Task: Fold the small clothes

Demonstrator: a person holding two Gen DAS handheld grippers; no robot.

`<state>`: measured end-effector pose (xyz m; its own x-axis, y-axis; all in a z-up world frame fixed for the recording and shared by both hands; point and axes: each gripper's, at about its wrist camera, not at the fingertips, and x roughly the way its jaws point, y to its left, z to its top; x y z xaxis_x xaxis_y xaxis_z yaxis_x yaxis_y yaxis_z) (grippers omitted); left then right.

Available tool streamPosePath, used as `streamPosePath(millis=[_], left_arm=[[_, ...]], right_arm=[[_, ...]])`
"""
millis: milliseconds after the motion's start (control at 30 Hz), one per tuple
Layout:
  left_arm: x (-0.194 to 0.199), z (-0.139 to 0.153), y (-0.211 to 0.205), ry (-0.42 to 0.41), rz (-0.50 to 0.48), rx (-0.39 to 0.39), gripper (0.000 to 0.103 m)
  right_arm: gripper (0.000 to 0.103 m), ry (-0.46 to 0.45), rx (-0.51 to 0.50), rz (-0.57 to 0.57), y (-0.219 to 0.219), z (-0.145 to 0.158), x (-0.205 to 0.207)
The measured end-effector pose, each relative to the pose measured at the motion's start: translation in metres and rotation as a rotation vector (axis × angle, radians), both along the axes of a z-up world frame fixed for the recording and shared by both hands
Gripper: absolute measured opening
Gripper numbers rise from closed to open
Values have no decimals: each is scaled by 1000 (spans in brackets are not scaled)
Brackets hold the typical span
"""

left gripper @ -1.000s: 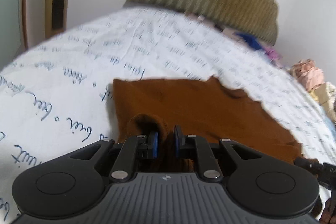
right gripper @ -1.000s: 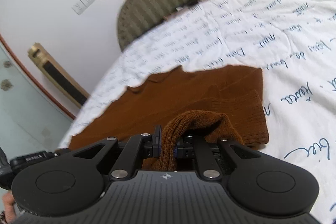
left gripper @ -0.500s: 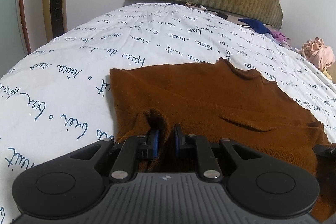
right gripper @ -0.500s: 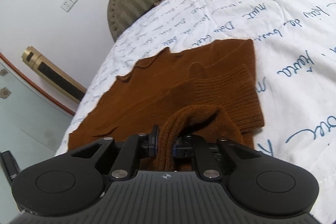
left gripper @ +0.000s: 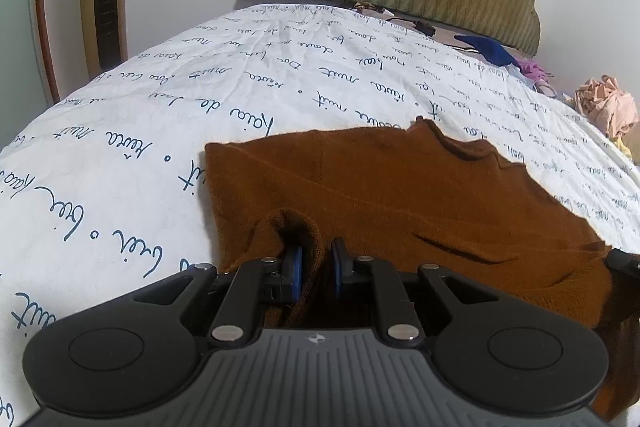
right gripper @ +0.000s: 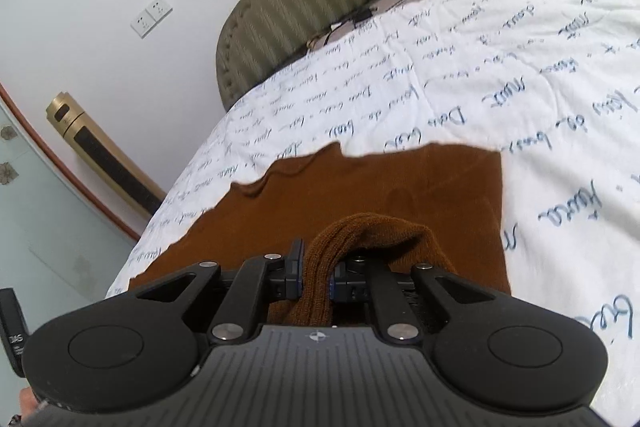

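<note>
I have the left gripper (left gripper: 316, 269) and right gripper (right gripper: 316, 273) clamped on the brown sweater's (left gripper: 400, 195) near edge; soft, limp knit, best pinched at hem corners

Both views are evenly lit by soft, diffuse indoor light, with no glare and only faint shadows under the folds of the brown sweater (left gripper: 400, 195). The white quilt (left gripper: 160, 131) reads bright but not blown out. Fisheye distortion bows the bed's edges and the headboard (right gripper: 320, 7). The corners darken. Focus is sharp in the left view, slightly soft in the right.
</note>
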<state>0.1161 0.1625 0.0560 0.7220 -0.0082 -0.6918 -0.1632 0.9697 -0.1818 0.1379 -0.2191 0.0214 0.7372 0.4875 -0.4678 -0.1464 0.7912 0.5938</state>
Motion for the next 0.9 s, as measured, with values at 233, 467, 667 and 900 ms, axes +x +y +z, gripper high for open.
streamPosePath(millis=[233, 467, 667, 900], left_arm=[[19, 4, -3, 0, 23, 61, 15], [12, -2, 1, -23, -3, 32, 15], [-1, -1, 28, -24, -35, -141, 15], [-3, -2, 29, -32, -53, -155, 15]], right_arm=[[13, 85, -24, -15, 2, -14, 21], [21, 124, 86, 14, -6, -23, 21], [29, 153, 224, 76, -19, -23, 7], [16, 129, 156, 115, -7, -18, 2]])
